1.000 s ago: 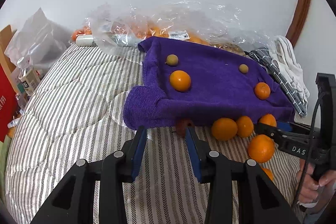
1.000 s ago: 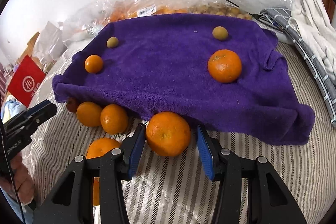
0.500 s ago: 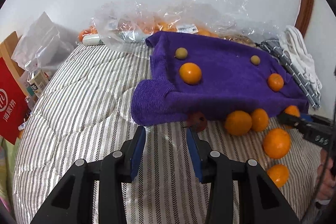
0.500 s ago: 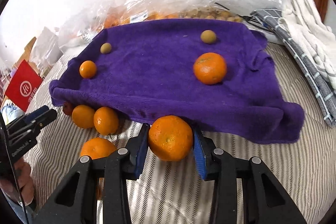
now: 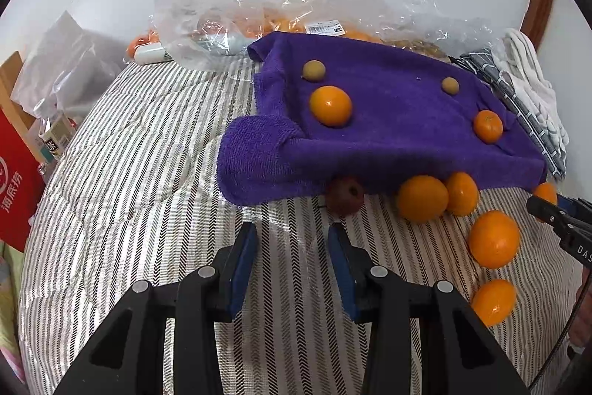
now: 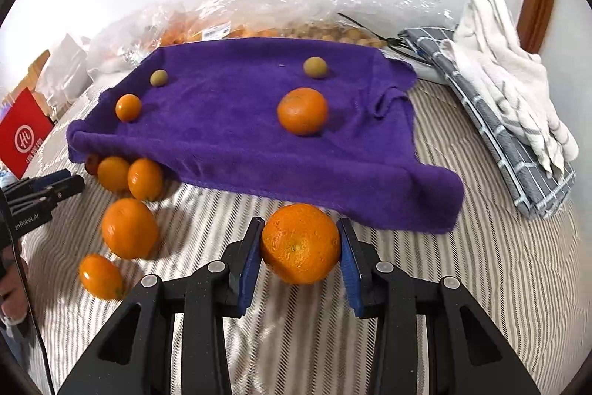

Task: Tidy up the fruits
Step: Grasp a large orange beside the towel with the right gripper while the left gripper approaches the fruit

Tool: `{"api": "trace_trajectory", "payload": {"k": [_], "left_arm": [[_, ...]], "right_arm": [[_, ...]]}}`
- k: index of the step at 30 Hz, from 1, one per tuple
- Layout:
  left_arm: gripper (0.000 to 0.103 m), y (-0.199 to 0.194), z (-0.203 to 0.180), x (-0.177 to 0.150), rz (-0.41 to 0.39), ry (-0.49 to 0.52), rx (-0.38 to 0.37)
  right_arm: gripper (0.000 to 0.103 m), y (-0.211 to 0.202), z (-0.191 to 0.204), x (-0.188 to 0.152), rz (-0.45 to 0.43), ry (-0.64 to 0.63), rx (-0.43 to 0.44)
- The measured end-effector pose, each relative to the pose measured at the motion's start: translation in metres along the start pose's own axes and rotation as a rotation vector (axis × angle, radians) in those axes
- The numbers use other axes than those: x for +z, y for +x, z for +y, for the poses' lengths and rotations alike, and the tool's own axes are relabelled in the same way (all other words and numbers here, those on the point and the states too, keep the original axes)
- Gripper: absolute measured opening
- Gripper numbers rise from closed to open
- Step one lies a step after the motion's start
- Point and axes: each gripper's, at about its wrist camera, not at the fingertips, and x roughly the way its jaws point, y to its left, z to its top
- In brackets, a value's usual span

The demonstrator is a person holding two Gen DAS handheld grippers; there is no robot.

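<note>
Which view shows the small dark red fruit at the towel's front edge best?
The left wrist view: the dark red fruit sits unobstructed just ahead of the open left gripper, half under the purple towel. The right wrist view shows only a sliver behind an orange.

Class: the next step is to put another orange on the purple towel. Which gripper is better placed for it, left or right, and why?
Right. The right gripper is shut on a large orange just before the purple towel. The left gripper is open and empty.
</note>
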Motion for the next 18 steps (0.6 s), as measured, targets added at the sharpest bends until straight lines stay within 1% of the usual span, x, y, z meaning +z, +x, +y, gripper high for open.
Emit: {"api": "trace_trajectory", "payload": {"k": [3,8,10,12,18], "left_arm": [[0.040,0.001,0.000,0.001,0.003,0.006,-0.006],[0.043,0.001,-0.001,0.000,0.004,0.011,-0.014],[0.045,0.001,-0.001,0.001,0.004,0.009,-0.021],[0.045,0.001,-0.001,0.000,0.003,0.009,-0.028],[0.045,0.000,-0.004,-0.001,-0.003,0.010,-0.103]], "right_arm": [[0.039,-0.001,-0.003,-0.005,-0.015,0.001,0.003],[0.039,0.001,-0.009,-0.013,-0.033,0.029,0.035],[0.039,0.002,-0.011,-0.013,-0.026,0.036,0.041],[0.039,-0.001,-0.013,-0.013,-0.044,0.043,0.049],[0.039,-0.001,-0.018,-0.014,-0.046,0.073,0.076]]}}
